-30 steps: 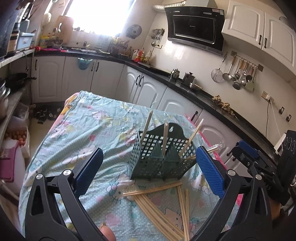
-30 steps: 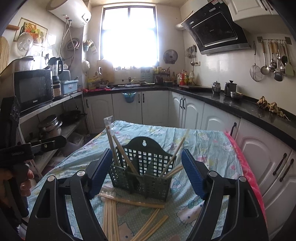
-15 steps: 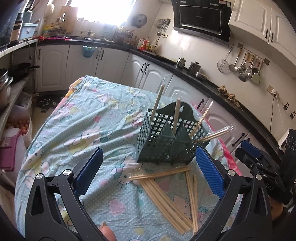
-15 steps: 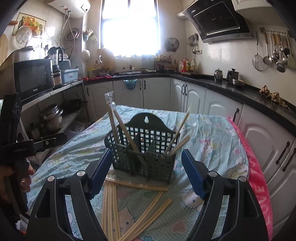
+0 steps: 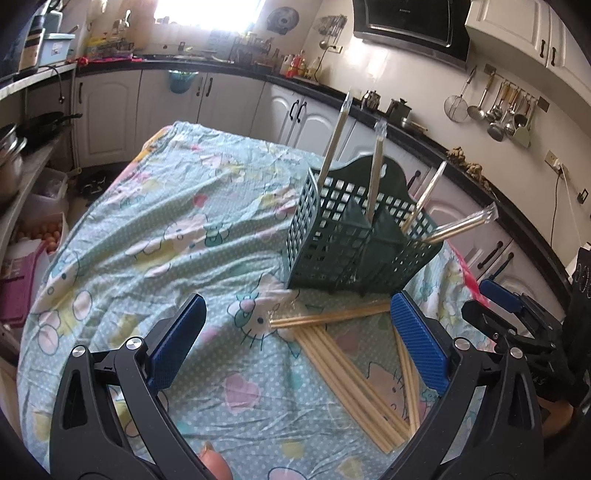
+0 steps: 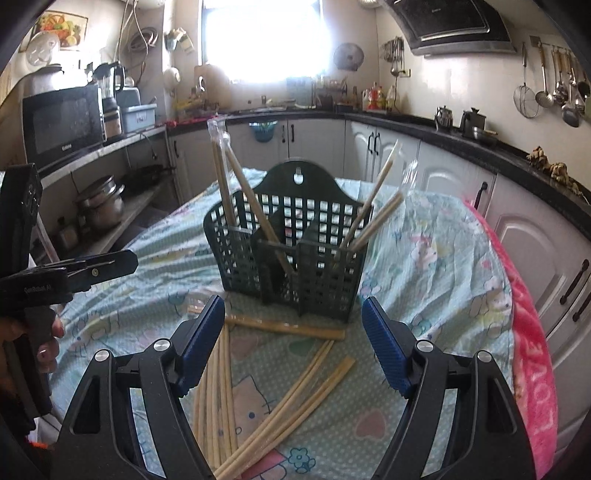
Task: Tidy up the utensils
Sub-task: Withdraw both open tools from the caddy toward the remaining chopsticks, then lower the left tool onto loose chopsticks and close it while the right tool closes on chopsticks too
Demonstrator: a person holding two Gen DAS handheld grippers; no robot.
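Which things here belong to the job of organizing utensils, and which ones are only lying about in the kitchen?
For the job:
- green basket
- wrapped chopsticks standing in it
- loose chopsticks on the tablecloth
- left tongs, open
- right tongs, open

Lying about:
- microwave
- hanging ladles
- kettles
- pots

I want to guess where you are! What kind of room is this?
It looks like a home kitchen. There is a black range hood, ladles and strainers hanging on the wall, and a microwave on a shelf. A table holds a green utensil basket with chopsticks.
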